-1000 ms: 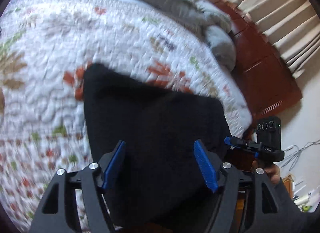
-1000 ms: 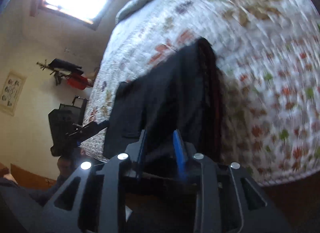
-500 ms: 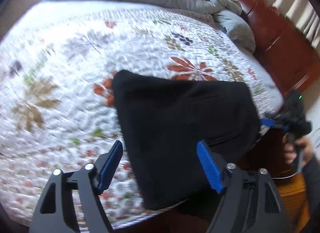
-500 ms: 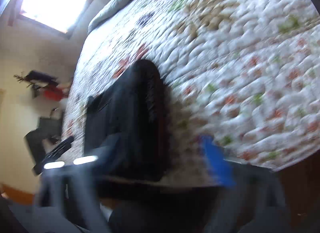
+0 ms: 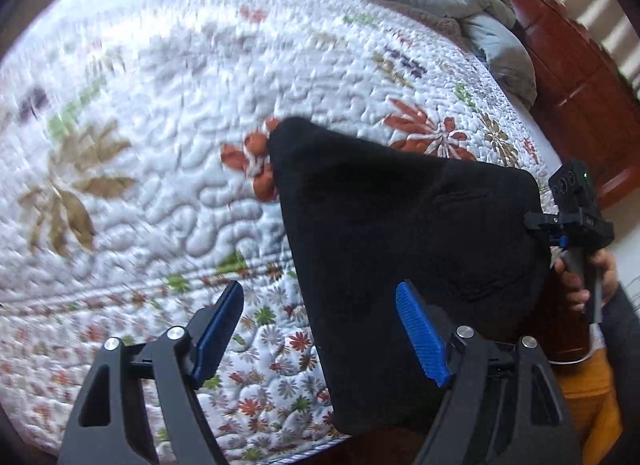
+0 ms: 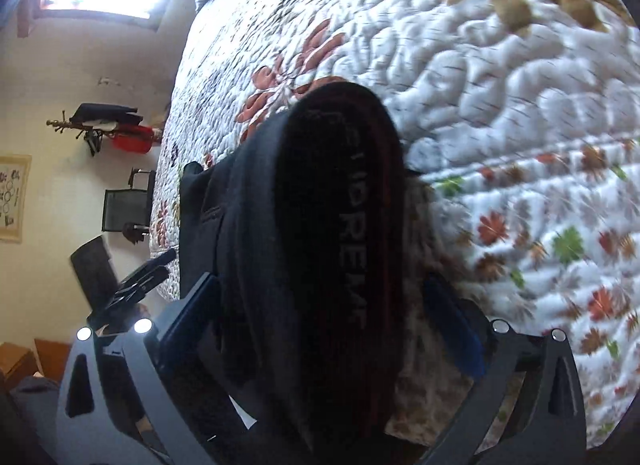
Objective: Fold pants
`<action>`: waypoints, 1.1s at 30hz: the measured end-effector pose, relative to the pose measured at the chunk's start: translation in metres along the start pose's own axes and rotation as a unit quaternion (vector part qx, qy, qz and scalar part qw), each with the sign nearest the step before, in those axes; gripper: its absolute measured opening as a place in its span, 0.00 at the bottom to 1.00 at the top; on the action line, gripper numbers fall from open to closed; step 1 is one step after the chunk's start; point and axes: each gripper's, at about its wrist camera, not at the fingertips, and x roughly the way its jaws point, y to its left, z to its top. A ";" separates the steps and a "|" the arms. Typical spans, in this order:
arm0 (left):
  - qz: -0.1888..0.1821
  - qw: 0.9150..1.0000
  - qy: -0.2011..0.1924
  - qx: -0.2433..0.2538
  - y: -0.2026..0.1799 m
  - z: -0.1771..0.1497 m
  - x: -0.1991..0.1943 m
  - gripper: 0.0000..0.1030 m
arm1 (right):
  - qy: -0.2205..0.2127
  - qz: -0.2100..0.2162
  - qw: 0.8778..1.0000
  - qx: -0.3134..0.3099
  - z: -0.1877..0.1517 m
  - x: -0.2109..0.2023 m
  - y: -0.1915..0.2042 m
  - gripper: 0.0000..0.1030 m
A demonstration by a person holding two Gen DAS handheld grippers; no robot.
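Much grey duvet (image 5: 460,5) lies beyond black pants (image 5: 400,233).

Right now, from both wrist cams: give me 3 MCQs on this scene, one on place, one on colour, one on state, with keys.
1. Where do the pants lie?
A. on the quilt near the bed's edge
B. on the chair
C. on the floor

2. What colour are the pads on the left gripper?
A. red
B. blue
C. white

3. How does the right gripper stand to the pants?
A. clamped shut on them
B. jaws apart, pants between them, pads off the cloth
C. far from them

Key:
1 A: the black folded pants rest on the floral quilt at its near edge.
2 B: both pads show blue in the left wrist view.
3 B: the jaws are opening, with gaps on both sides of the waistband.
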 end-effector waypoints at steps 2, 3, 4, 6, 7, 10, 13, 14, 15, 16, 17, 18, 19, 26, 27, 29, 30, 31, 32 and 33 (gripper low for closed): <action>0.016 1.000 0.005 0.000 0.003 0.000 0.006 0.77 | 0.006 0.026 1.000 0.001 -0.001 -0.001 0.001 0.98; 0.020 1.000 0.005 0.002 0.003 0.000 0.008 0.77 | 0.009 0.037 0.999 0.003 0.002 0.002 0.002 0.98; 0.016 1.000 0.007 0.001 0.003 0.001 0.010 0.77 | 0.015 0.045 0.999 0.000 0.004 0.005 0.006 0.98; -0.003 1.000 0.014 -0.002 0.001 0.002 0.015 0.77 | 0.021 0.038 0.999 -0.010 0.005 0.011 0.009 0.98; -0.013 1.000 0.018 -0.007 0.001 0.003 0.017 0.77 | 0.022 0.038 0.999 -0.011 0.005 0.013 0.009 0.98; -0.024 0.999 0.029 -0.020 0.001 0.003 0.025 0.77 | 0.024 0.045 0.999 -0.013 0.007 0.016 0.010 0.98; -0.016 0.999 0.026 -0.010 -0.004 0.002 0.025 0.77 | 0.021 0.054 0.998 -0.014 0.007 0.014 0.008 0.98; -0.019 0.999 0.027 -0.010 -0.005 0.002 0.026 0.77 | 0.020 0.052 0.998 -0.014 0.005 0.010 0.009 0.98; -0.020 0.999 0.028 -0.011 -0.004 0.001 0.028 0.77 | 0.019 0.049 0.998 -0.015 0.006 0.010 0.011 0.98; -0.021 0.999 0.031 -0.014 -0.003 0.001 0.030 0.77 | 0.019 0.048 0.999 -0.015 0.006 0.011 0.013 0.98; -0.025 0.999 0.033 -0.017 -0.002 0.000 0.033 0.77 | 0.019 0.047 0.999 -0.015 0.007 0.011 0.016 0.98; -0.028 0.999 0.034 -0.020 0.000 0.000 0.035 0.78 | 0.019 0.047 0.999 -0.014 0.007 0.012 0.017 0.98; -0.033 0.999 0.035 -0.022 0.002 0.001 0.037 0.79 | 0.019 0.049 0.999 -0.012 0.007 0.012 0.018 0.98; -0.057 0.997 0.036 -0.023 0.007 0.008 0.046 0.81 | 0.020 0.041 0.999 -0.012 0.007 0.013 0.022 0.98; -0.063 0.997 0.038 -0.027 0.008 0.009 0.048 0.83 | 0.020 0.040 0.999 -0.011 0.007 0.014 0.021 0.98; -0.070 0.996 0.040 -0.031 0.010 0.009 0.050 0.85 | 0.018 0.044 0.999 -0.006 0.008 0.015 0.020 0.98; -0.072 0.996 0.041 -0.030 0.011 0.009 0.052 0.85 | 0.018 0.045 0.999 -0.002 0.009 0.015 0.021 0.98; -0.075 0.996 0.042 -0.029 0.011 0.010 0.051 0.85 | 0.018 0.044 0.999 -0.001 0.009 0.016 0.022 0.98; -0.081 0.995 0.042 -0.028 0.013 0.009 0.051 0.85 | 0.018 0.041 0.999 -0.001 0.010 0.016 0.023 0.98; -0.092 0.994 0.042 -0.033 0.016 0.010 0.050 0.85 | 0.021 0.037 0.999 -0.005 0.010 0.017 0.026 0.98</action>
